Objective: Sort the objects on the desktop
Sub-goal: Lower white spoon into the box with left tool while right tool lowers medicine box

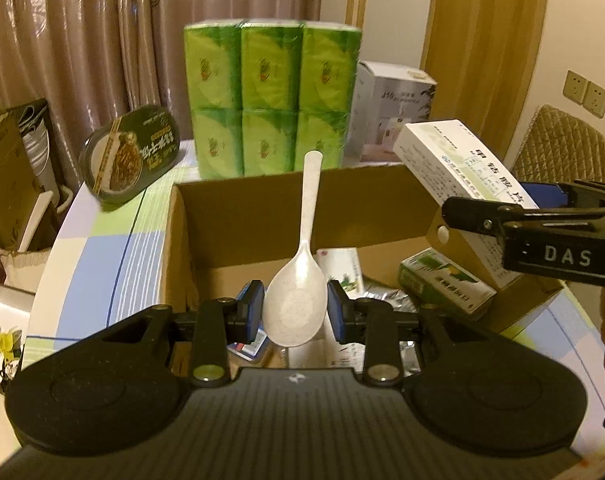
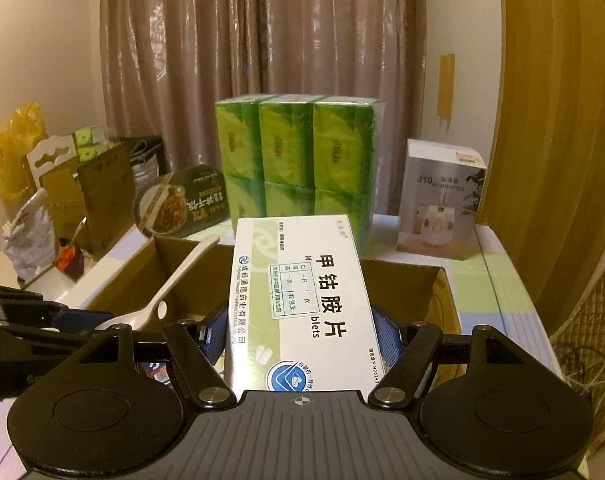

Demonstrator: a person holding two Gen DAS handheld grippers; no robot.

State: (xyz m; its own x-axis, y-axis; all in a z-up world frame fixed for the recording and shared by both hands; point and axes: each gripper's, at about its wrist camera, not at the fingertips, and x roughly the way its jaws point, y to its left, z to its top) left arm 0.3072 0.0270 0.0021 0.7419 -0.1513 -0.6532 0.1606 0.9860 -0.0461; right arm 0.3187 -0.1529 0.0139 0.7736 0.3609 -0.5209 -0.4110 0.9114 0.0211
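Both grippers loaded over the cardboard box (image 1: pixel 238 216)

Left gripper (image 1: pixel 294 308) barely pinches the spoon (image 1: pixel 296 304) bowl, could slip; right gripper (image 2: pixel 300 336) clamps the medicine box (image 2: pixel 302 300), which might clip the rim.

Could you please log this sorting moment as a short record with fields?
left gripper: shut on white spoon, gripped at the bowl, handle pointing away
right gripper: shut on white medicine box
cardboard box: open, below both grippers, already holding small packets
behind box: green tissue pack, humidifier box
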